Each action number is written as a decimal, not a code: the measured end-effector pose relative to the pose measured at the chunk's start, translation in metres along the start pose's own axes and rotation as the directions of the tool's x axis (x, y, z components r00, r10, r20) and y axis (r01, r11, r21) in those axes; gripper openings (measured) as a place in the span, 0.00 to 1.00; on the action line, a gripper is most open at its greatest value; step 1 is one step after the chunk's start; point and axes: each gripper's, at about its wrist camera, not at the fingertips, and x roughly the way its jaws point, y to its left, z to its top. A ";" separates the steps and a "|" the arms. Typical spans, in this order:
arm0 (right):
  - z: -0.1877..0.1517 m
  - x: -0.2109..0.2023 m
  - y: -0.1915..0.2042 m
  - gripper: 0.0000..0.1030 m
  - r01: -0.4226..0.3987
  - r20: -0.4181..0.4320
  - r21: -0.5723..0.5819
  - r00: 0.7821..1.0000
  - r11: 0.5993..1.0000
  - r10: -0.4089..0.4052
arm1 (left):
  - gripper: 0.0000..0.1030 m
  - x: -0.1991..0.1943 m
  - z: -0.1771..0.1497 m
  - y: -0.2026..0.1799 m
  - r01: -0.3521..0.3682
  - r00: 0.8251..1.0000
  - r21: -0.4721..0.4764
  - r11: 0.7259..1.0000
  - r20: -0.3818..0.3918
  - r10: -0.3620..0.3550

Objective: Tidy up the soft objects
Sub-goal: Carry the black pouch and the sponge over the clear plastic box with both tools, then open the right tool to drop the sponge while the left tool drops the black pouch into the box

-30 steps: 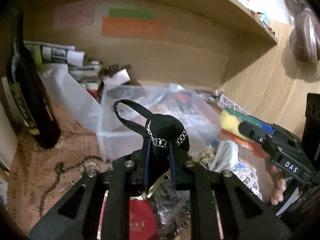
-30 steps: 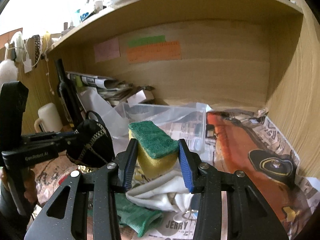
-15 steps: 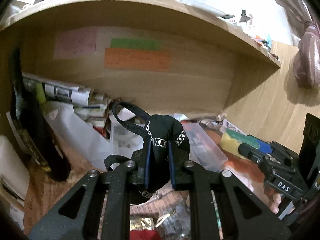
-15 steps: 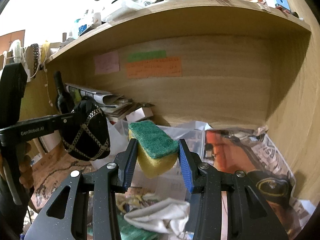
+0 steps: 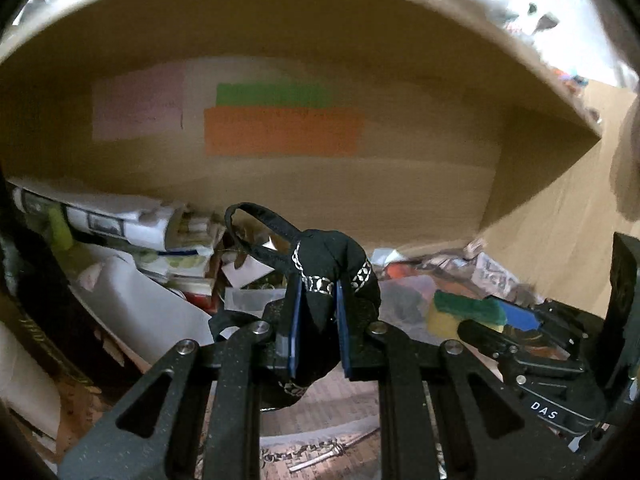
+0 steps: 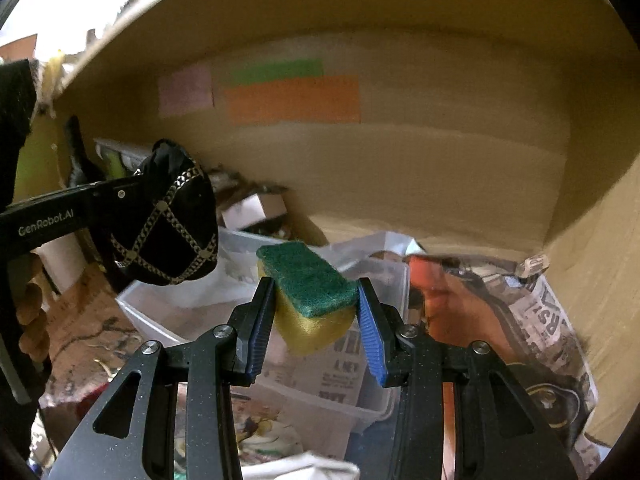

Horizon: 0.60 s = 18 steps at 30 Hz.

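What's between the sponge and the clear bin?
Nothing visible. The sponge, clamped in the right gripper, hangs over the bin's open top. The left gripper's black pouch hangs off to the left, over the bin's far corner.

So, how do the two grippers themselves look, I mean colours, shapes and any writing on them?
Both are matte black with speckled, triangular cut-out linkages and silver pivot screws. The left gripper and the right gripper each carry two blue, ribbed fingers. Seen from the side, the left one bears white "GenRobot.AI" lettering, the right one "DAS". No cables or sleeves show.
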 end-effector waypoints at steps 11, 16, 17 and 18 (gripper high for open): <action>-0.009 0.044 -0.006 0.36 0.009 -0.154 -0.003 0.988 1.000 -0.010 | 0.15 0.074 -0.031 0.004 -0.017 0.980 -0.015 1.000 -0.199 0.013; -0.012 0.048 -0.007 0.39 0.010 -0.184 0.000 0.983 1.000 -0.010 | 0.17 0.083 -0.040 -0.007 0.011 0.971 0.013 1.000 -0.240 -0.007; -0.012 0.048 -0.007 0.39 0.012 -0.183 -0.002 0.983 1.000 -0.012 | 0.20 0.084 -0.042 -0.010 0.013 0.969 0.021 1.000 -0.246 -0.008; -0.011 0.049 -0.007 0.40 0.011 -0.182 -0.003 0.983 1.000 -0.011 | 0.22 0.082 -0.044 -0.013 0.017 0.968 0.027 0.999 -0.252 -0.009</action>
